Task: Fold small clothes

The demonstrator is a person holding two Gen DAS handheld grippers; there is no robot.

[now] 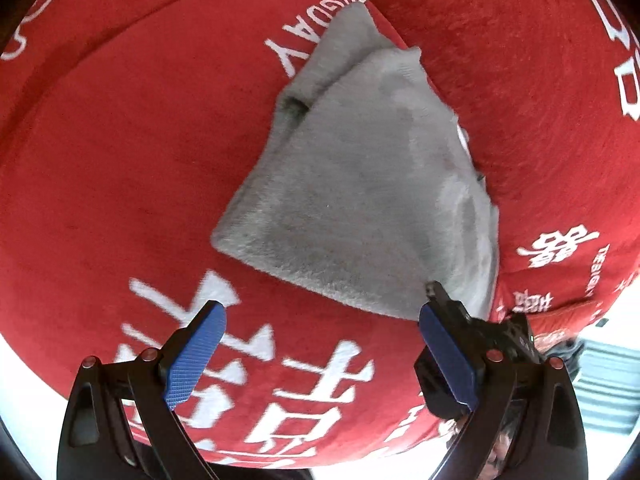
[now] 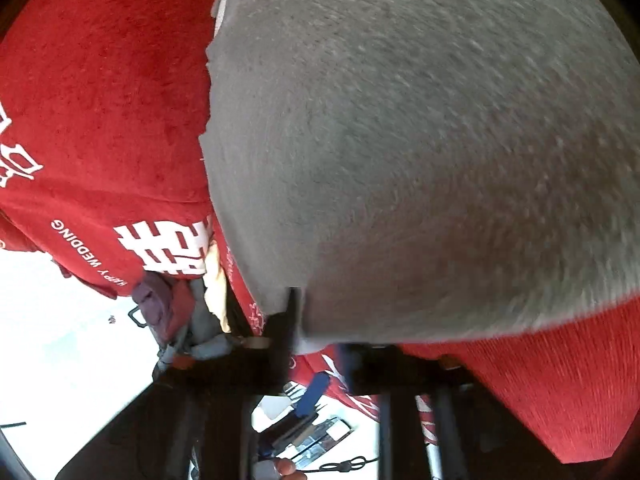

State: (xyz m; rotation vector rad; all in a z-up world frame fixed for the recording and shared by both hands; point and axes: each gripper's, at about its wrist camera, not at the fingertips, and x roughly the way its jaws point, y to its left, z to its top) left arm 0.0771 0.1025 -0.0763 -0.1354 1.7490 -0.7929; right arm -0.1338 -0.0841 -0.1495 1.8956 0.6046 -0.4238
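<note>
Grey fleece garment [image 1: 360,184], small and folded over on itself, lies on a red plush cloth [image 1: 140,168] printed with white characters and Latin lettering. In the left wrist view it fills the centre and runs from about 12 o'clock, where a narrower layer pokes out beneath the top one, down to about 5 o'clock, where its lower corner ends.

Left gripper [image 1: 322,356] hangs above the red cloth at 6 o'clock, short of the garment's near edge. Its two blue-padded fingers [image 1: 196,356] stand wide apart with nothing between them, only the white print showing in the gap.

Right gripper [image 2: 298,312] enters the left wrist view at about 5 o'clock, its dark tip meeting the garment's lower corner. In the right wrist view the grey fleece [image 2: 400,140] swells across most of the picture, and the dark fingers [image 2: 295,304] at 6 o'clock are pressed together on its lower edge, pinching the fabric. That view is blurred near the grip.

Red cloth [image 2: 100,100] shows at 9 o'clock there, with a pale floor [image 2: 60,340] below it at 8 o'clock.
</note>
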